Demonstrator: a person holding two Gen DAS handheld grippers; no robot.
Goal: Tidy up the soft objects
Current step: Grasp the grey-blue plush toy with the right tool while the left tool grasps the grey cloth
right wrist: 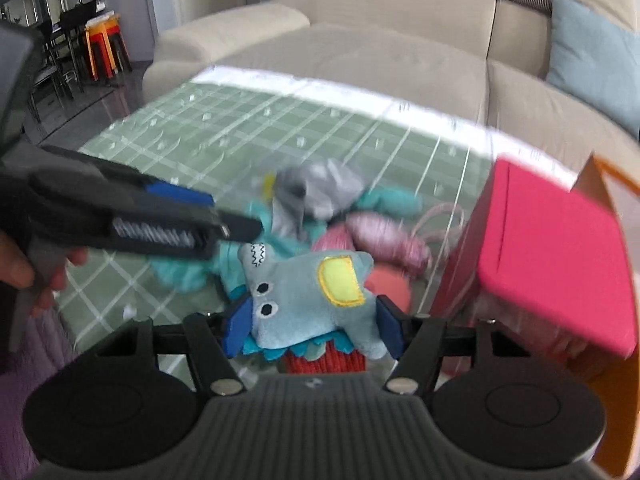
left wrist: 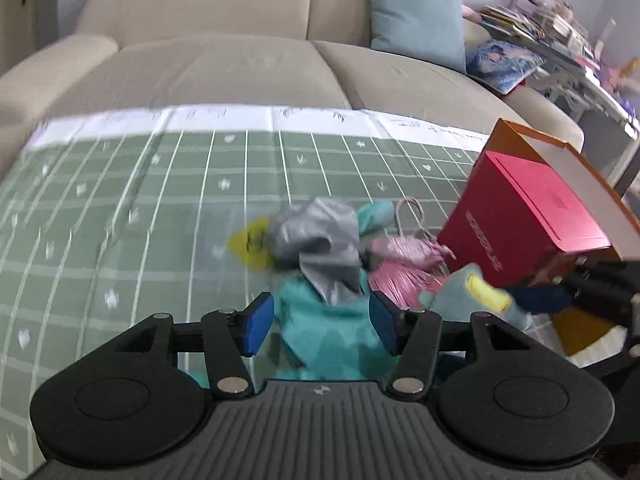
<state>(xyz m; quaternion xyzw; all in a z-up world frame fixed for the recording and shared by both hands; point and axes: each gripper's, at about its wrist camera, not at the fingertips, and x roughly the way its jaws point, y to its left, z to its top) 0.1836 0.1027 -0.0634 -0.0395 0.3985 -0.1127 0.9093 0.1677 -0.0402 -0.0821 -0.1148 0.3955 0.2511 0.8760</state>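
Note:
A pile of soft things lies on the green checked cloth [left wrist: 160, 208]: a grey cloth [left wrist: 316, 240], a teal cloth [left wrist: 332, 332], pink yarn [left wrist: 404, 264] and a yellow piece [left wrist: 250, 246]. My left gripper [left wrist: 322, 322] is open with its blue pads either side of the teal cloth. My right gripper [right wrist: 314, 326] is shut on a light blue plush toy [right wrist: 312, 296] with a yellow patch; the toy also shows in the left wrist view [left wrist: 476, 296]. The left gripper reaches in from the left in the right wrist view [right wrist: 160, 216].
A red box [left wrist: 528, 216] stands in an orange box [left wrist: 560, 156] at the right, close to the pile. A beige sofa [left wrist: 224, 60] with a light blue cushion [left wrist: 416, 16] lies behind the cloth. Books and clutter [left wrist: 536, 28] are at far right.

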